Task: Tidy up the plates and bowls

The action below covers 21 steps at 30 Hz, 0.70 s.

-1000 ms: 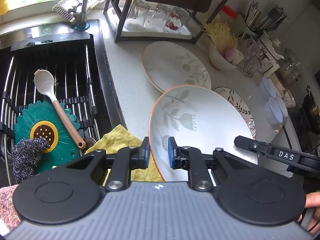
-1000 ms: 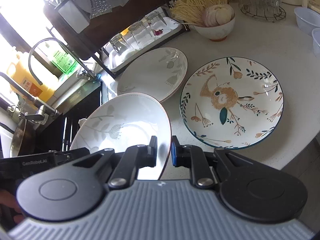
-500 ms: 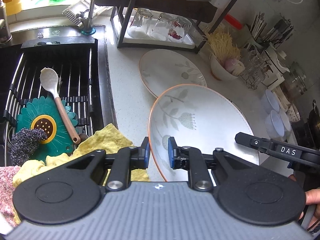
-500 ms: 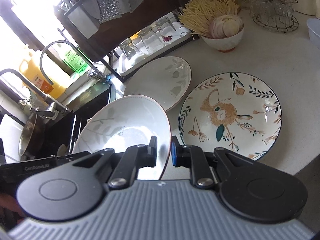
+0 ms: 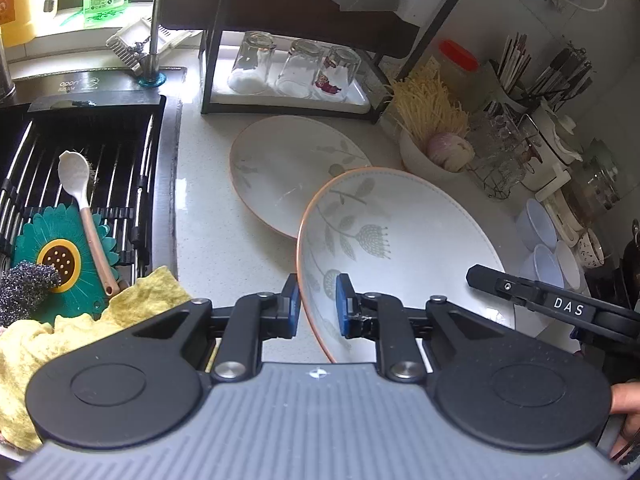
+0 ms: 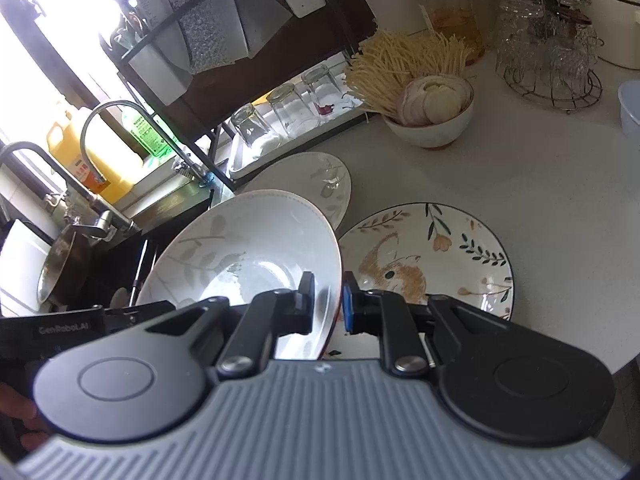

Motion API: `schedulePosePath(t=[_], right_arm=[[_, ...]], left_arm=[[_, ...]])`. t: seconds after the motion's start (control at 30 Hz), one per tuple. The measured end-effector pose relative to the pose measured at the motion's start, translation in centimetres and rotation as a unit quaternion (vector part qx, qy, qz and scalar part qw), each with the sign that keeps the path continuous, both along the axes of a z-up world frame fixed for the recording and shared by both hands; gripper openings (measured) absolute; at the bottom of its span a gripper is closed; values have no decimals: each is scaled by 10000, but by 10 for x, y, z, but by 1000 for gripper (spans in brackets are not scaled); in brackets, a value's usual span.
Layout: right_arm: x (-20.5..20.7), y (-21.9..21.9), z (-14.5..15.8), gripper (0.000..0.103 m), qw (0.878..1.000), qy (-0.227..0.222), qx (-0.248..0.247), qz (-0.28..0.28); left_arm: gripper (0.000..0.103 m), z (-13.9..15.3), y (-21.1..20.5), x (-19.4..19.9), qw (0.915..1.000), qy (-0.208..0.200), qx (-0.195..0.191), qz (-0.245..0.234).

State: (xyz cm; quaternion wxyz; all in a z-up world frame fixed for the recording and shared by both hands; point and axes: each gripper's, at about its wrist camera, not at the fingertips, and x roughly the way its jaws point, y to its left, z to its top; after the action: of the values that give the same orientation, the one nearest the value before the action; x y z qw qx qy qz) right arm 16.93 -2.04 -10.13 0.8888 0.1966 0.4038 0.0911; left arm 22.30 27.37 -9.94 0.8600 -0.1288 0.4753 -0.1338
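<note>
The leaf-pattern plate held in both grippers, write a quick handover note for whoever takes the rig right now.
Left gripper: shut on the leaf-pattern plate, at its left rim.
Right gripper: shut on the same plate's right rim.
The plate is lifted and tilted, partly over a matching leaf plate flat on the counter. The bird-pattern plate lies beside it; the bowl of noodles and onion sits behind.
Done: plate picked up.
Left: probably stack it on its match, then sort the rest.
</note>
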Motion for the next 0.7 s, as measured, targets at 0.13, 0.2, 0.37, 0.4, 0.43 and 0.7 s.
schedulePosePath(t=[0.13, 0.2, 0.37, 0.4, 0.43, 0.7], right_arm=[[5, -21, -3, 17, 10000, 9, 24, -28], [7, -28, -4, 17, 10000, 16, 17, -27], [10, -42, -7, 17, 9999, -55, -97, 16], [10, -44, -8, 17, 9999, -63, -131, 10], [11, -46, -9, 17, 9999, -49, -137, 1], [16, -64, -18, 17, 9998, 60, -177, -27]], left_arm=[[21, 2, -19, 6, 10000, -24, -18, -59], [21, 2, -28, 10, 10000, -27, 12, -93], [21, -3, -43, 16, 9999, 8, 15, -127], [21, -5, -47, 17, 9999, 25, 28, -134], [21, -6, -49, 18, 9999, 45, 42, -137], [21, -17, -69, 27, 9996, 169, 80, -199]])
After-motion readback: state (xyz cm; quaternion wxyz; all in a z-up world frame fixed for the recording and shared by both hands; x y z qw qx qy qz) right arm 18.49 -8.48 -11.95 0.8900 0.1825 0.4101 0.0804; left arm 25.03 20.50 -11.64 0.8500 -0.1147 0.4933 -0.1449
